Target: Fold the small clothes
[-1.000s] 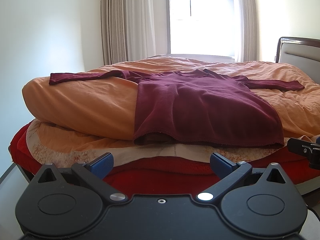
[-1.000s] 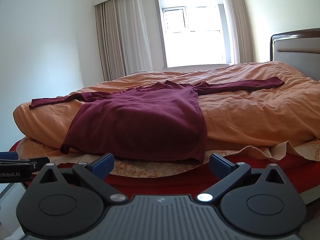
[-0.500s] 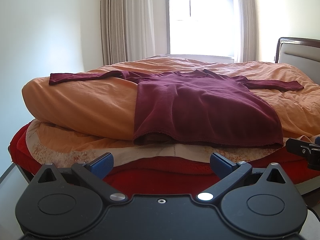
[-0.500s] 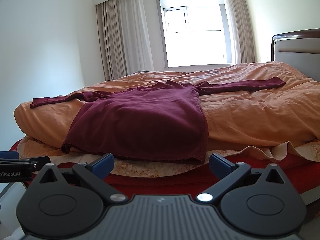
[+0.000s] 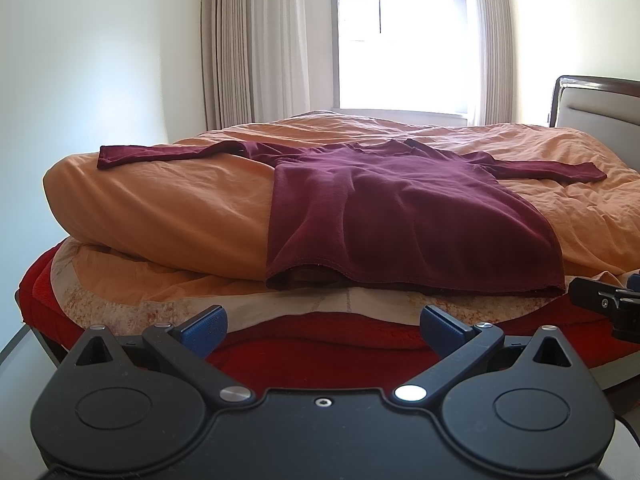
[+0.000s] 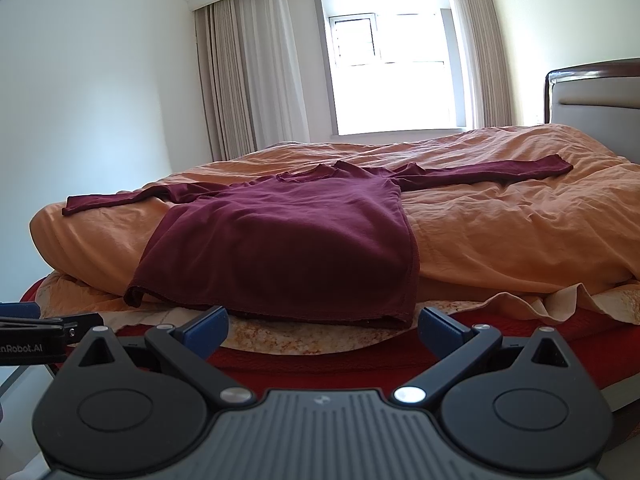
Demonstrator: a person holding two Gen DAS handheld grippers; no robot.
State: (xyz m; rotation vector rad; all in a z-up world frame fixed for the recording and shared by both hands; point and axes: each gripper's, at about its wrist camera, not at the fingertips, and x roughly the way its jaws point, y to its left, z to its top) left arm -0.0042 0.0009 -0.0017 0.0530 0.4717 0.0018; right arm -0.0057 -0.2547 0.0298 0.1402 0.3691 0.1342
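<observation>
A maroon long-sleeved shirt (image 5: 400, 216) lies flat on the orange duvet (image 5: 160, 200), both sleeves spread out, hem toward me. It also shows in the right wrist view (image 6: 288, 240). My left gripper (image 5: 322, 326) is open and empty, in front of and below the hem, off the bed's near edge. My right gripper (image 6: 322, 326) is open and empty, just in front of the hem's right part. The right gripper's side shows at the right edge of the left wrist view (image 5: 604, 304). The left gripper's side shows at the left edge of the right wrist view (image 6: 36, 336).
A red blanket (image 5: 340, 336) and a patterned sheet (image 5: 120, 292) hang under the duvet at the bed's near edge. A dark headboard (image 6: 592, 96) stands at the right. A window (image 6: 392, 64) with curtains is at the back, a white wall on the left.
Both grippers have stayed open and nearly still. The right wrist view has shifted very slightly; the shirt has not moved.
</observation>
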